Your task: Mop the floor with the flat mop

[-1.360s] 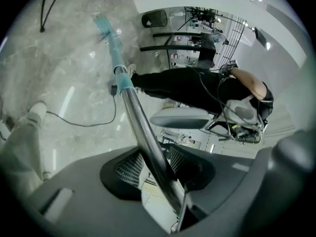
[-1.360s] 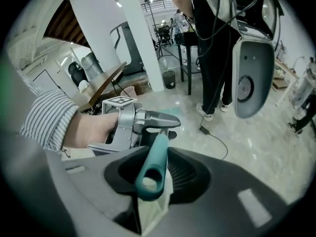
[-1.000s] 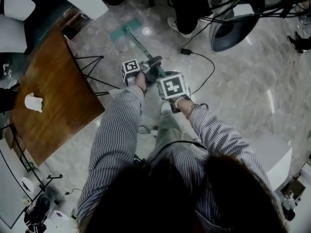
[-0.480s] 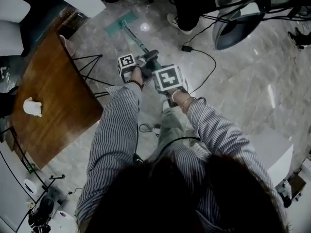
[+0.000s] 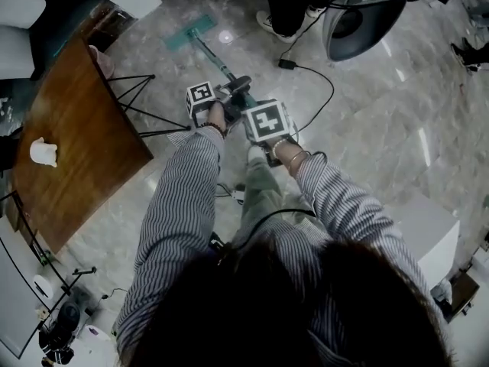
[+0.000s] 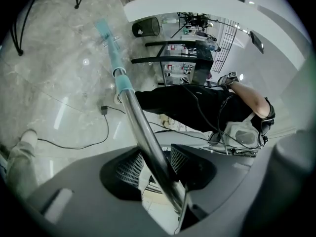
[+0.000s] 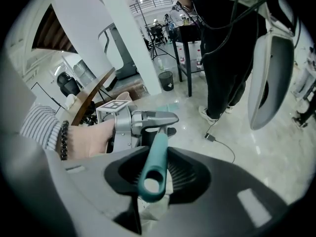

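The flat mop has a teal head (image 5: pixel 189 33) lying on the marble floor (image 5: pixel 367 113) far ahead, and a silver-and-teal pole (image 5: pixel 215 58) running back to my hands. My left gripper (image 5: pixel 235 90) is shut on the silver pole (image 6: pixel 143 132), lower down the shaft. My right gripper (image 5: pixel 256 113) is shut on the teal handle end (image 7: pixel 153 169), just behind the left one. In the left gripper view the mop head (image 6: pixel 103 29) lies flat on the floor. The right gripper view shows the left gripper (image 7: pixel 148 120) clamped on the pole ahead.
A wooden table (image 5: pixel 69 144) on thin black legs (image 5: pixel 130 90) stands to the left. A black cable with a plug (image 5: pixel 289 64) crosses the floor right of the mop. A person's feet (image 5: pixel 279 23) and a dark chair shell (image 5: pixel 351 25) stand beyond. A white box (image 5: pixel 424 235) sits at right.
Both grippers and the mop head have shifted slightly left and farther away across the floor; the grip on the pole is unchanged.
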Demonstrator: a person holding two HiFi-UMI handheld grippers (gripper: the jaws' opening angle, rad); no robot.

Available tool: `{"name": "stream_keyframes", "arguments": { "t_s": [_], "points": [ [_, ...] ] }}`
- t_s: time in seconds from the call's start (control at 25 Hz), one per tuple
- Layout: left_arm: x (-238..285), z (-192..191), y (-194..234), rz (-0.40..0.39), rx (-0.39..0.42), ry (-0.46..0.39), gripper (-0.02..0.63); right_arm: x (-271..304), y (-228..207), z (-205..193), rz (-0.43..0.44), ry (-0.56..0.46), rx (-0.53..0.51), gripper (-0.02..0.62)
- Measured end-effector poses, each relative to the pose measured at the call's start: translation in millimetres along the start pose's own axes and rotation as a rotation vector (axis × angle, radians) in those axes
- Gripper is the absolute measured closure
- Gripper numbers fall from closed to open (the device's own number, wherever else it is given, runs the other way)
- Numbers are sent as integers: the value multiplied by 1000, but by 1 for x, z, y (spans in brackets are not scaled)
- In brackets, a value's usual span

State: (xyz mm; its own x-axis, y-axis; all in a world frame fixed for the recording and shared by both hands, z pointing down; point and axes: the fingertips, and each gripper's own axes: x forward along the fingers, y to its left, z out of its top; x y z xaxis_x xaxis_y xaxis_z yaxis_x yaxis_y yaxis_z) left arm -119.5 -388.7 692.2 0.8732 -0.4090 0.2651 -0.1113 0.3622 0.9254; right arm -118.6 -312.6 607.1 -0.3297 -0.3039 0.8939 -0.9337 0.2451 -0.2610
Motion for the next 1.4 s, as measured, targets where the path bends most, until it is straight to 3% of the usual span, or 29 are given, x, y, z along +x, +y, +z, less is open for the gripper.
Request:
{"name": "stream_keyframes", "arguments": {
  "t_s": [0.16,0.4,0.6,0.88,1.12,1.4],
  "points": [
    [3,-52,10,-3,-2,-3,439,-26,-11,-42,4,-11,-13,483],
    [5,-158,36,-24,-28,-36,440,-77,-34,-136,18,-14,-31,483],
    [13,-260,57,-68,-50,-90,442,-129,-60,-227,46,-15,-28,482],
    [14,-411,100,-105,-100,-86,446,-191,-88,-369,51,-4,-39,482],
    [21,-536,127,-103,-129,-20,457,-250,-114,-475,66,22,-1,482],
    [34,-635,130,-113,-147,70,462,-309,-141,-542,70,40,-11,482]
  ]
}}
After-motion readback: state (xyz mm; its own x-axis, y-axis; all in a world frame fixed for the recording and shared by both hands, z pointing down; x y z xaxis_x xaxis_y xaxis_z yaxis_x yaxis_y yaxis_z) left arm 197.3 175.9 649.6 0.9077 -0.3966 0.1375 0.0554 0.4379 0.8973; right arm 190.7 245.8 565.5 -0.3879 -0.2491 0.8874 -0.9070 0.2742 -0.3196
